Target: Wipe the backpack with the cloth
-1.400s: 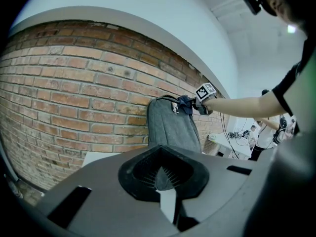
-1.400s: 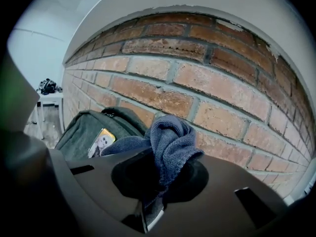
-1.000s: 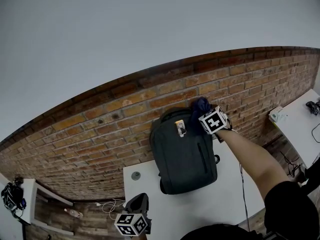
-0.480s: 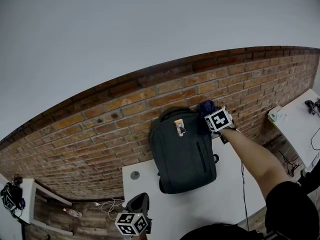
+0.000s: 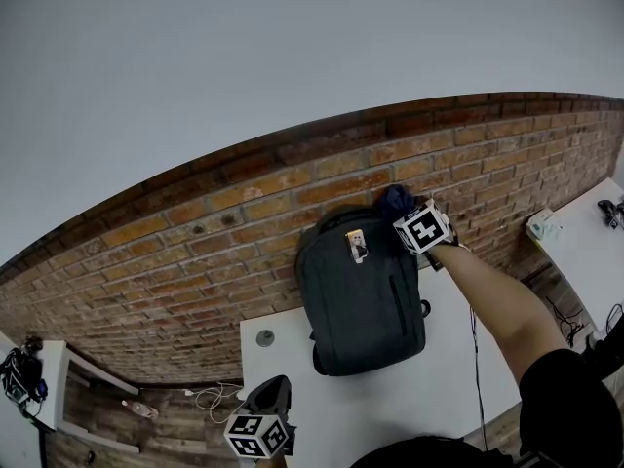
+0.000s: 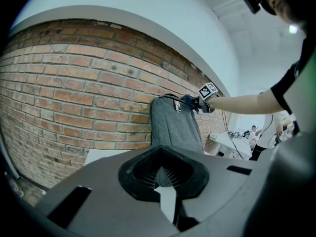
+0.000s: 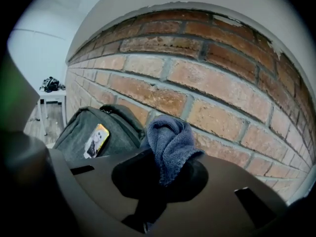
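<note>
Inspector: Since half a second ago your right gripper (image 5: 408, 214) has shifted slightly up and left along the brick wall (image 5: 195, 261). Your left gripper (image 5: 270, 398) has stayed low at bottom centre, jaws together on nothing.

Operator: And the count?

Inspector: One backpack (image 5: 361, 300), standing at frame centre on one white table (image 5: 283, 378), its back against the bricks. One blue cloth (image 5: 394, 201), pinched in your right jaws at the backpack's upper right shoulder. One card (image 5: 357, 246) on its front. One grey disc (image 5: 265, 338) on the table, to its left.

Operator: Anything unclear?

Inspector: Whether the cloth meets the fabric, I cannot tell. Your right hand is hidden behind the marker cube (image 5: 422, 227). Your left gripper is cut off by the bottom edge. The cloth's lower end disappears inside the jaws.
</note>
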{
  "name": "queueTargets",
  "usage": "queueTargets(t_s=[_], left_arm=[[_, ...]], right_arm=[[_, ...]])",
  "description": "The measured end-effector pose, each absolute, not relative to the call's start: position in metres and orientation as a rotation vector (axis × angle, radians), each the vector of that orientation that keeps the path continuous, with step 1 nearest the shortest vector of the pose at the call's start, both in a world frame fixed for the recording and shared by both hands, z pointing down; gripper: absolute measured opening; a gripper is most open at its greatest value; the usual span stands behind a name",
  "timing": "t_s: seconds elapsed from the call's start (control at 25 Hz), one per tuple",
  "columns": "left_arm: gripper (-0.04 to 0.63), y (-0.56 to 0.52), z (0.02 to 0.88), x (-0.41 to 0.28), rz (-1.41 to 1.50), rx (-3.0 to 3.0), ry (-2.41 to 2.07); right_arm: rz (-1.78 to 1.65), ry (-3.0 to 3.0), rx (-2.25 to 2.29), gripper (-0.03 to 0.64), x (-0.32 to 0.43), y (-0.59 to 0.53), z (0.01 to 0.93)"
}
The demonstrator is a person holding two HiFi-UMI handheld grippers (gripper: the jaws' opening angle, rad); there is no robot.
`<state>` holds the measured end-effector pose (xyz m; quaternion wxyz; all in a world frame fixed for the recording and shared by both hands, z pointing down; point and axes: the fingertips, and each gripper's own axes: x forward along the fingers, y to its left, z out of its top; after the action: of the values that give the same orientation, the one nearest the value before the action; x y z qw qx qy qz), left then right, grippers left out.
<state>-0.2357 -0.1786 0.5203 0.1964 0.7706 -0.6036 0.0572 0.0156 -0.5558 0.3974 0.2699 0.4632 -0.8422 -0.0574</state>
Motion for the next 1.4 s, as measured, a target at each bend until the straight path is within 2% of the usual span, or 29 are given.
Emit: queueTargets(t_s=[0.72, 1.16, 1.4], left_arm=[[-0.006, -0.167, 0.526, -0.250, 0.139, 2.100, -1.740], [-0.006, -0.154, 0.525, -0.263, 0.115, 2.062, -1.784], [-0.006, -0.144, 0.529, -0.273, 0.106, 2.020, -1.814]], right_arm=[[-0.453, -2.393, 0.872, 0.038, -0.104, -0.524, 0.373], [-0.645, -2.373, 0.615, 0.038, -0.207, -0.472, 0.388], [-0.776, -2.298, 0.519, 0.038, -0.236, -0.451, 0.404]])
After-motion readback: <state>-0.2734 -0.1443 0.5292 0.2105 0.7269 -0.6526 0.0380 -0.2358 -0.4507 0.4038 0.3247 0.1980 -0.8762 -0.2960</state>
